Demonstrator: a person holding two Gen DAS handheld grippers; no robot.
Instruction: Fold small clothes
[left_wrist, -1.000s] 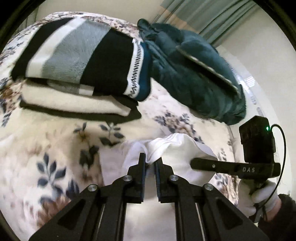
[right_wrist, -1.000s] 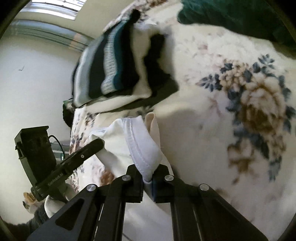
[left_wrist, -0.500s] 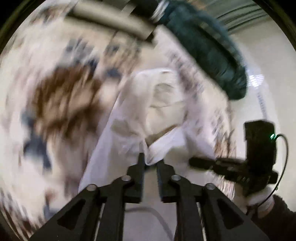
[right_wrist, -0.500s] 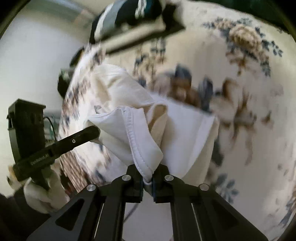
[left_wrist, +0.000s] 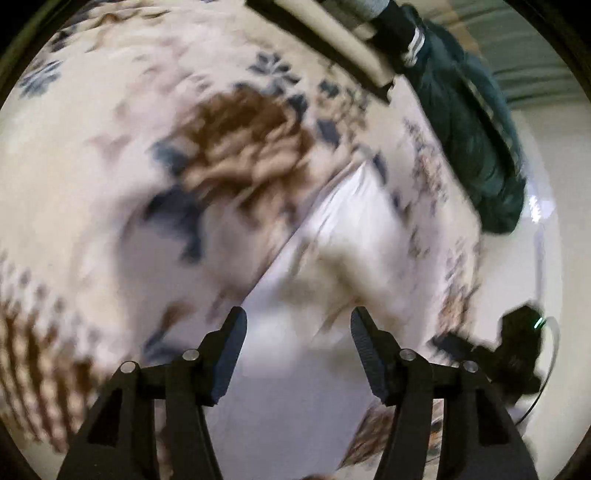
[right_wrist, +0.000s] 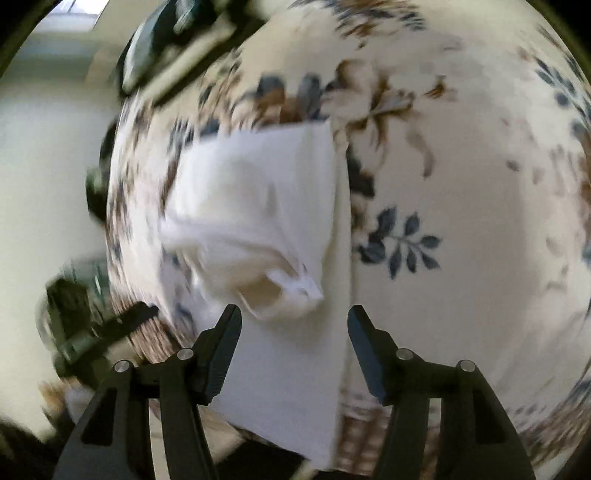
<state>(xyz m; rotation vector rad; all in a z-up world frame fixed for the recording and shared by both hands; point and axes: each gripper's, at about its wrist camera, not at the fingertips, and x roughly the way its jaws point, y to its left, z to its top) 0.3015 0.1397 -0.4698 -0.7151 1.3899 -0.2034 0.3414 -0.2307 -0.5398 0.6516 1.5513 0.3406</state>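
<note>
Blk left gripper (left_wrist: 297, 332) w/ silver screws, ribbed jaws, prob. plastic.

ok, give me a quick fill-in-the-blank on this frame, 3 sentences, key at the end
1. The white garment lies on a blanket printed with ____.
2. The pads of the right gripper do not press on the garment; its jaws are ____.
3. Between the fingers of the left gripper, the cloth seen is ____ in colour.

Missing words: flowers; opening; white
</note>
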